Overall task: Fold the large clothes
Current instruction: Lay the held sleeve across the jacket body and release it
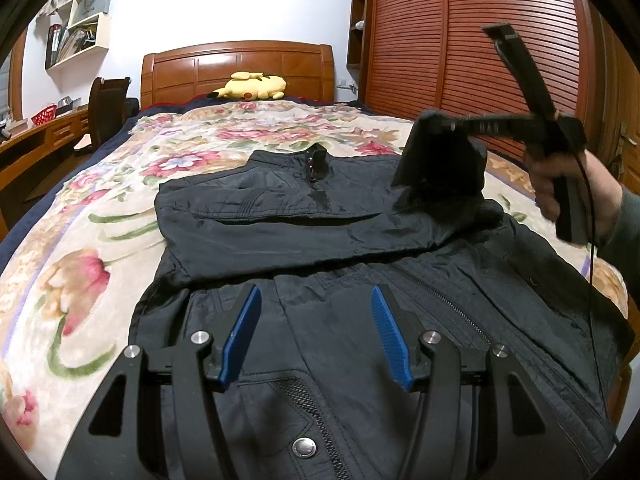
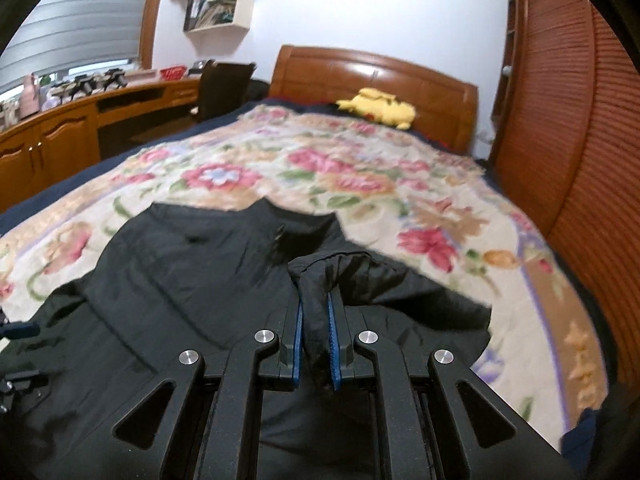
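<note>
From the left wrist, the left claw (image 1: 316, 332) hangs with its blue pads apart over the lower front of a black jacket (image 1: 320, 360) spread on the flowered bedspread (image 1: 80, 280). One sleeve (image 1: 280, 216) lies folded across the chest. To the right, a hand (image 1: 568, 184) holds the right claw, a cuff hanging from it.

From the right wrist, the right claw (image 2: 316, 320) is clamped on the black cuff (image 2: 316, 304) above the jacket's body. A yellow plush toy (image 2: 376, 110) lies by the headboard

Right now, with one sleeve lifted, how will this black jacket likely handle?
Probably floppy: the sleeve droops from the shut right claw. The jacket has a sheen, so likely slippery. It creases readily, suggesting thin, light fabric.
</note>
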The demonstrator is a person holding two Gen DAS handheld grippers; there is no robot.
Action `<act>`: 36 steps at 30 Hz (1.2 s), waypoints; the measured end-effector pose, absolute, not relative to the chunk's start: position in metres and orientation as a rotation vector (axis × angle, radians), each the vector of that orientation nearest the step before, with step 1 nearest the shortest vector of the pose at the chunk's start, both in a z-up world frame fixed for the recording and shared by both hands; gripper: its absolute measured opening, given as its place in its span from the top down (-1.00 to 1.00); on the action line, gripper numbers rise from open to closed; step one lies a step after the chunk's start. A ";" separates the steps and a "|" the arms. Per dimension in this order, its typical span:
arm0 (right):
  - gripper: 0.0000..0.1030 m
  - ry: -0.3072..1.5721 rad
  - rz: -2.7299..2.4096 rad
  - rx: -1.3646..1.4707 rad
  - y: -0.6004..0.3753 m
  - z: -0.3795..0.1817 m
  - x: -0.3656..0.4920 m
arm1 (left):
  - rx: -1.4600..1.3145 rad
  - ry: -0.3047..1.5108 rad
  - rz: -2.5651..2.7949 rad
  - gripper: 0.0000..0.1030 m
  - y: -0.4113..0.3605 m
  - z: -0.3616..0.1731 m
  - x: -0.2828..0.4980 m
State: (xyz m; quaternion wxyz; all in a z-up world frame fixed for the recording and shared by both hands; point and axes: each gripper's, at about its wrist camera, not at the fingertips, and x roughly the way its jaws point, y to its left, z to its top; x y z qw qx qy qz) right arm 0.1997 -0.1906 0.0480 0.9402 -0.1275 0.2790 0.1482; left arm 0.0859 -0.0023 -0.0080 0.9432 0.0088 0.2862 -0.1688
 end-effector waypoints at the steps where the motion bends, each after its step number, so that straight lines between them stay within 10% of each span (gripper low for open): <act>1: 0.84 0.585 0.316 -0.264 -0.187 0.042 0.197 | 0.017 0.584 -0.344 -0.10 -0.002 -0.008 0.086; 25: 0.74 0.922 0.328 -0.327 -0.162 -0.027 0.150 | 0.002 0.561 -0.341 -0.10 0.005 0.001 0.082; 30: 0.03 0.908 0.318 -0.290 -0.162 -0.006 0.140 | -0.008 0.547 -0.334 -0.10 0.012 0.004 0.078; 36: -0.23 0.795 0.303 -0.327 -0.148 0.035 0.134 | -0.017 0.540 -0.325 -0.10 0.019 0.006 0.076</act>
